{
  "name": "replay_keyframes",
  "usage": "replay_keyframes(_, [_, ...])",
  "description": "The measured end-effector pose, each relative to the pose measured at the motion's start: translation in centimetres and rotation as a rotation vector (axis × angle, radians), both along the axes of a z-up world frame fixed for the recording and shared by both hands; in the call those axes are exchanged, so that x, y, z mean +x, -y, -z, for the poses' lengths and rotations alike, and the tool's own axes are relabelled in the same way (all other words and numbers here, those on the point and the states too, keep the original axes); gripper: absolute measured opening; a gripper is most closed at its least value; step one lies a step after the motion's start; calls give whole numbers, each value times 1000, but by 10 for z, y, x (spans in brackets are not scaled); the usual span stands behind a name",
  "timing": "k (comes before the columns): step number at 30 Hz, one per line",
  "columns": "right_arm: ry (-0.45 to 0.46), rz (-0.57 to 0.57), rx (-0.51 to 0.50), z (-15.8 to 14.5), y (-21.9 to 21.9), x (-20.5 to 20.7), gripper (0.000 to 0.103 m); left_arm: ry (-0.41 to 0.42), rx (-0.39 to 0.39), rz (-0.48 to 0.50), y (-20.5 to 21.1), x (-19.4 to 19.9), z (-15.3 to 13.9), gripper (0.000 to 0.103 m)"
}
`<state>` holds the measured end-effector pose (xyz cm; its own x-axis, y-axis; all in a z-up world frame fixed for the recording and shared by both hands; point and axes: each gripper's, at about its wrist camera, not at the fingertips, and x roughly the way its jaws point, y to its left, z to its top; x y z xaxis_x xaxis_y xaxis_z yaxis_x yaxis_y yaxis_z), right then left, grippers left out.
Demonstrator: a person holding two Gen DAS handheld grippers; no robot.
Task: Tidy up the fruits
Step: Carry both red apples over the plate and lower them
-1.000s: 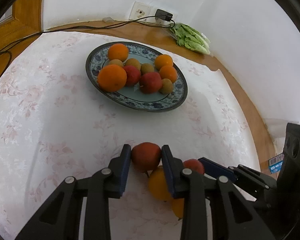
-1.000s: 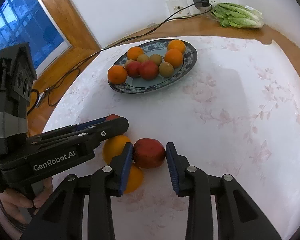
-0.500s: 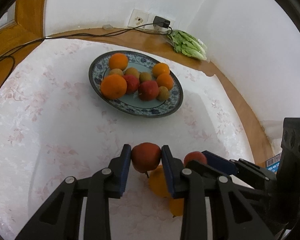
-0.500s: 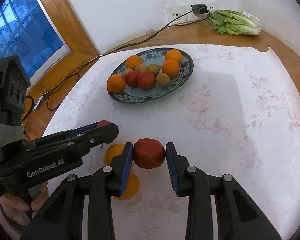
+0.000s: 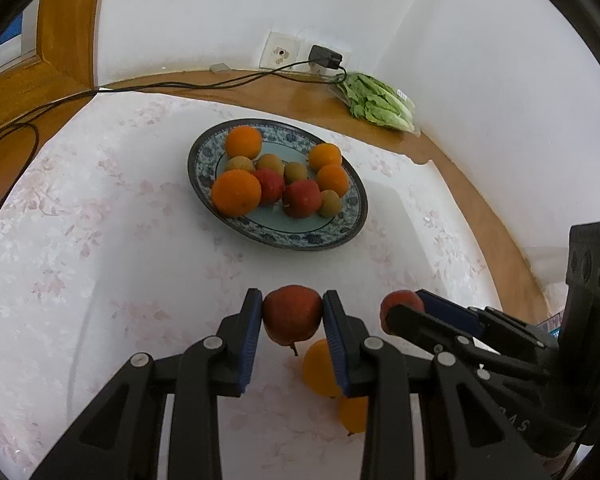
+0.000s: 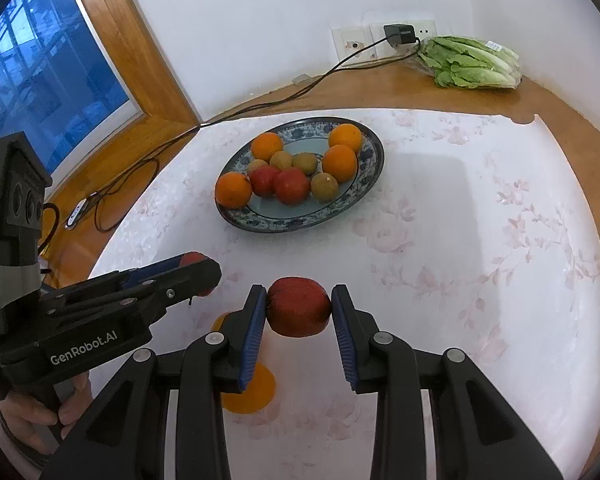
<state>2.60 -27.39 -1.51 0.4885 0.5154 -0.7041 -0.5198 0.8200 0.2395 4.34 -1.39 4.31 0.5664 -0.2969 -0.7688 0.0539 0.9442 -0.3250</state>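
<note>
A round red apple (image 5: 292, 314) is clamped across its widest part by the left gripper (image 5: 292, 320), lifted short of the blue-patterned ceramic plate (image 5: 340, 236); a second red apple (image 6: 299, 312) is pinched likewise by the right gripper (image 6: 299, 314). Both judged firm, smooth-skinned, light, bruisable if squeezed hard. Two loose oranges (image 5: 320, 368) are left on the cloth nearer than the plate. "GenRobot.AI" is read on the left gripper body

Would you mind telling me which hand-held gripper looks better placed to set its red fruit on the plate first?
Probably the right hand-held gripper: its red fruit faces the plate across bare cloth. The left hand-held gripper, also holding a red fruit, seems hardly worse placed.
</note>
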Motion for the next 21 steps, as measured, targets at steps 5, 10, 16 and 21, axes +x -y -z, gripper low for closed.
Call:
replay_keyframes(5, [5,-3,2,-1,-1,1,34,3,3,-4,-1,1,-1,32])
replay_keyframes(10, [14,-2,0,-4,-2,2,34,17,10,-5,-3,3,-7,32])
replay_keyframes(16, [24,10,3,-9,-4,7,34,40,14,-10,-9,8,-15,32])
replay_keyframes(21, [39,8,1,-13,-8,12,34,55,14,-26,-16,16,-18,32])
